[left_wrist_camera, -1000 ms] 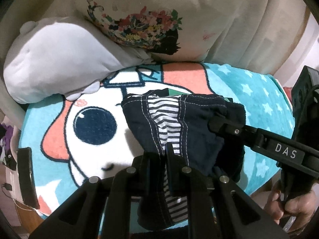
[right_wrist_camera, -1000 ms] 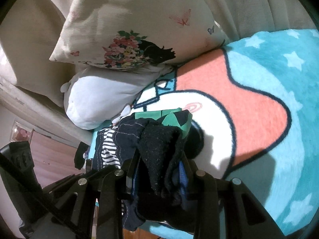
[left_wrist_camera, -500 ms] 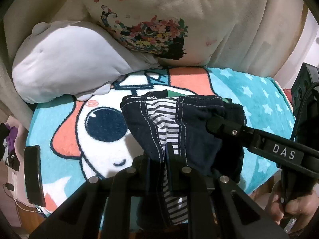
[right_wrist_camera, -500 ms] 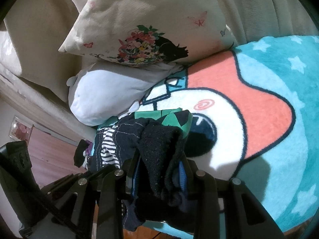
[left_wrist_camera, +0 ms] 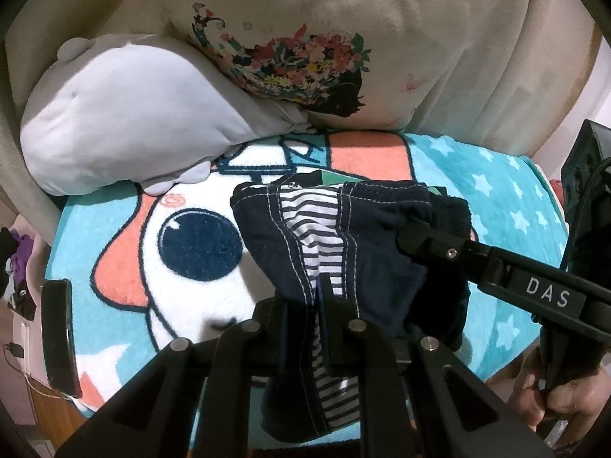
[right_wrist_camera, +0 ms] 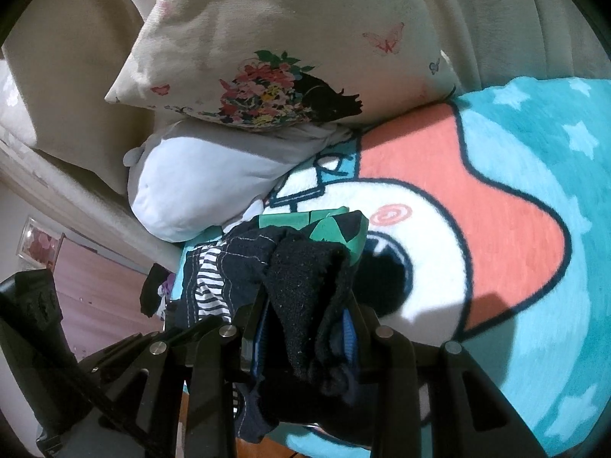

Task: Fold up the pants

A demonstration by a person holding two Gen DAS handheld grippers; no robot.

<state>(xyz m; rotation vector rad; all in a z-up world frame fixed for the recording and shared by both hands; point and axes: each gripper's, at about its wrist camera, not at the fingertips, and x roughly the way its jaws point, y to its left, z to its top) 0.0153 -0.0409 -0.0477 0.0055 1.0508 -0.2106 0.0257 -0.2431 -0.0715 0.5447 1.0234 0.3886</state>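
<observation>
navy pants (left_wrist_camera: pixel 366 252) soft, limp, light; sags between holds. left gripper (left_wrist_camera: pixel 319 297) pinched on striped waistband seam, right gripper (right_wrist_camera: pixel 305 328) clamped on bunched cloth. best hold: stitched edges.

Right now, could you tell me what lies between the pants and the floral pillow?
In the left wrist view, only bare blanket lies between the pants and the floral pillow. Both claws hold the pants.
</observation>
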